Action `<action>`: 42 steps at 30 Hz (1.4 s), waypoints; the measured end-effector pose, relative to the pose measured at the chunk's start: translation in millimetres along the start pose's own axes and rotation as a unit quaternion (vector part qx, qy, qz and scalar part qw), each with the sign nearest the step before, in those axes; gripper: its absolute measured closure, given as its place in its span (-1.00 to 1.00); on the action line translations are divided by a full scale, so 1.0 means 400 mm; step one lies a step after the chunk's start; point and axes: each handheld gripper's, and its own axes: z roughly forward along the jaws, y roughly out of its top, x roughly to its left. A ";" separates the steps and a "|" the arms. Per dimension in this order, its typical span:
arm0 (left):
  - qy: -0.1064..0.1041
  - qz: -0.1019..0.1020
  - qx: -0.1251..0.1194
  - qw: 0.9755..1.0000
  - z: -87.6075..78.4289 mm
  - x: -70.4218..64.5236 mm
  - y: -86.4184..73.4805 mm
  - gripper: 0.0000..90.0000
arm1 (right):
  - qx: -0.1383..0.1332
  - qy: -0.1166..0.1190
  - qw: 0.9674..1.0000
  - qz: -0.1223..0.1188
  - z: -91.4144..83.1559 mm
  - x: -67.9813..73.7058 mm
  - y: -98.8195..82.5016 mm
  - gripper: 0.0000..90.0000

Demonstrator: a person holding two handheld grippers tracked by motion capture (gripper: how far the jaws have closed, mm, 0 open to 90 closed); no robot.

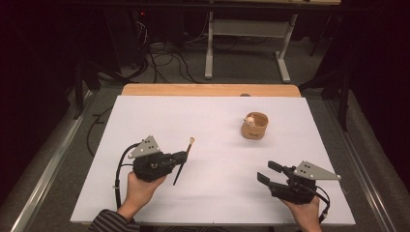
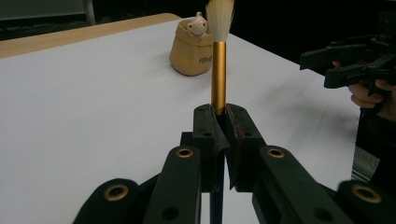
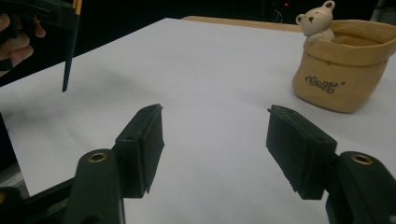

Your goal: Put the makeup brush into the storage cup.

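Brush [image 2: 218, 70] clamped in left gripper [image 2: 219, 116] — right gripper [image 3: 215, 135] jaws apart.

left tool [image 2: 220, 122] — clamped on brush [image 2: 218, 70] | pouch [image 2: 190, 53] behind — white table [image 2: 93, 102]

High view sits above the near edge, looking forward and down over the whole white surface [image 1: 208, 145]. Left gripper view rides low, aimed across at the tan pot [image 2: 192, 51], farther off. Right gripper view is low too, much closer to that pot [image 3: 343, 70]. All three share it.
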 end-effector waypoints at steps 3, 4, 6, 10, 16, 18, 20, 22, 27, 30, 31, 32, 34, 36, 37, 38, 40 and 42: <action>-0.002 0.000 -0.001 1.000 0.004 -0.001 0.001 0.86 | 0.003 0.013 1.000 -0.002 0.018 0.008 0.006 -0.05; -0.002 0.001 -0.002 1.000 0.005 -0.002 0.001 0.86 | 0.003 0.013 1.000 -0.002 0.018 0.008 0.006 -0.05; -0.004 0.000 -0.002 1.000 0.007 -0.002 0.002 0.86 | 0.005 0.018 1.000 -0.001 0.027 0.012 0.009 -0.02; -0.001 0.003 0.000 1.000 0.013 -0.002 0.003 0.86 | 0.007 0.027 1.000 0.001 0.041 0.018 0.017 0.02; -0.007 0.007 -0.002 1.000 0.017 -0.008 0.008 0.86 | 0.011 0.041 0.999 -0.004 0.065 0.031 0.028 0.06; -0.008 0.007 -0.002 1.000 0.019 -0.009 0.008 0.86 | 0.013 0.043 0.999 -0.010 0.072 0.037 0.032 0.06; -0.009 0.006 -0.003 1.000 0.021 -0.009 0.008 0.86 | 0.015 0.046 0.999 -0.018 0.079 0.044 0.037 0.06; -0.011 0.006 -0.002 1.000 0.024 -0.011 0.010 0.86 | 0.016 0.048 0.999 -0.021 0.083 0.049 0.041 0.06; -0.014 0.008 -0.004 1.000 0.029 -0.016 0.013 0.86 | 0.023 0.064 0.997 -0.038 0.120 0.075 0.053 0.06; -0.016 0.007 -0.005 1.000 0.030 -0.015 0.015 0.86 | 0.026 0.070 0.996 -0.041 0.132 0.083 0.058 0.06; -0.016 0.007 -0.005 1.000 0.030 -0.015 0.015 0.86 | 0.026 0.071 0.996 -0.043 0.134 0.085 0.059 0.06; -0.016 0.007 -0.006 1.000 0.031 -0.016 0.015 0.86 | 0.025 0.074 0.996 -0.044 0.137 0.087 0.061 0.06; -0.017 0.008 -0.006 1.000 0.033 -0.017 0.017 0.86 | 0.026 0.076 0.996 -0.045 0.142 0.091 0.065 0.06; -0.017 0.007 -0.008 1.000 0.034 -0.018 0.019 0.86 | 0.026 0.078 0.995 -0.048 0.144 0.092 0.067 0.07; -0.018 0.007 -0.008 1.000 0.034 -0.018 0.020 0.86 | 0.025 0.081 0.995 -0.048 0.148 0.094 0.074 0.08; -0.018 0.007 -0.009 1.000 0.035 -0.018 0.021 0.86 | 0.025 0.081 0.995 -0.048 0.148 0.094 0.074 0.08; -0.019 0.007 -0.010 1.000 0.036 -0.017 0.023 0.86 | 0.022 0.085 0.995 -0.053 0.153 0.095 0.082 0.08; -0.019 0.006 -0.012 1.000 0.037 -0.017 0.025 0.86 | 0.020 0.088 0.995 -0.052 0.159 0.098 0.087 0.08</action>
